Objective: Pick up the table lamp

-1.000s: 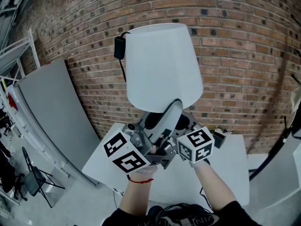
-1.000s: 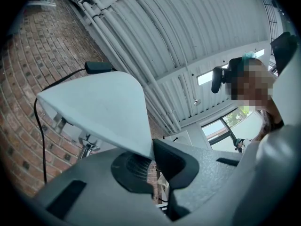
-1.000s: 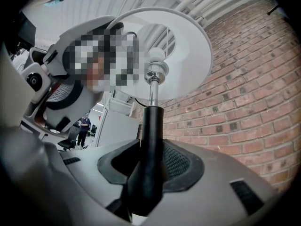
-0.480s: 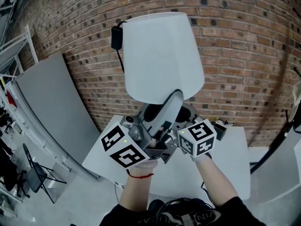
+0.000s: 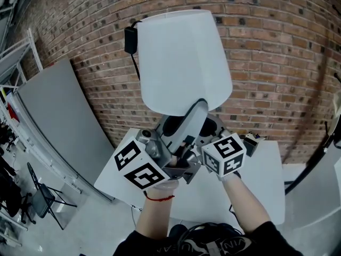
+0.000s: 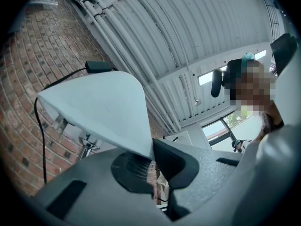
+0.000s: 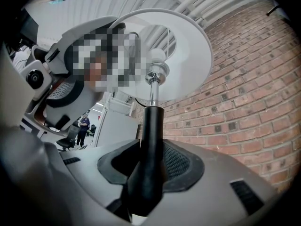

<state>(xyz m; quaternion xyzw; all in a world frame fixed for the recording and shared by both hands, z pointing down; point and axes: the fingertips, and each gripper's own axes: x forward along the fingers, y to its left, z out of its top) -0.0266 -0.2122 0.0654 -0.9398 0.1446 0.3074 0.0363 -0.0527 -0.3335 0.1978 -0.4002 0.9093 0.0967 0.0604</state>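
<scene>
two grippers hold the table lamp (image 5: 181, 63) raised above the white desk (image 5: 264, 185), over its far left part and in front of a brick wall (image 5: 277, 57). the right gripper (image 7: 149, 166) has its claw closed on the lamp's black stem (image 7: 151, 126). the stem stands between the two ribbed pads and touches both. above the stem a thin chrome rod (image 7: 152, 91) runs up into the open underside of the white shade (image 7: 188, 55). the left gripper (image 6: 153, 171) has its claw almost together, with only a thin slit left. the lower rim of the shade drops straight into that slit, so this claw pinches the shade's edge. in the head view the left cube (image 5: 139, 169) and the right cube (image 5: 224, 156) sit side by side just below the shade, close to each other. the lamp's foot is hidden behind them. a black adapter (image 5: 129, 40) hangs beside the shade's upper left rim, with a cord (image 5: 139, 73) trailing down from it against the bricks. a grey panel (image 5: 58, 116) leans against the wall, well to the left of the desk's left edge.
</scene>
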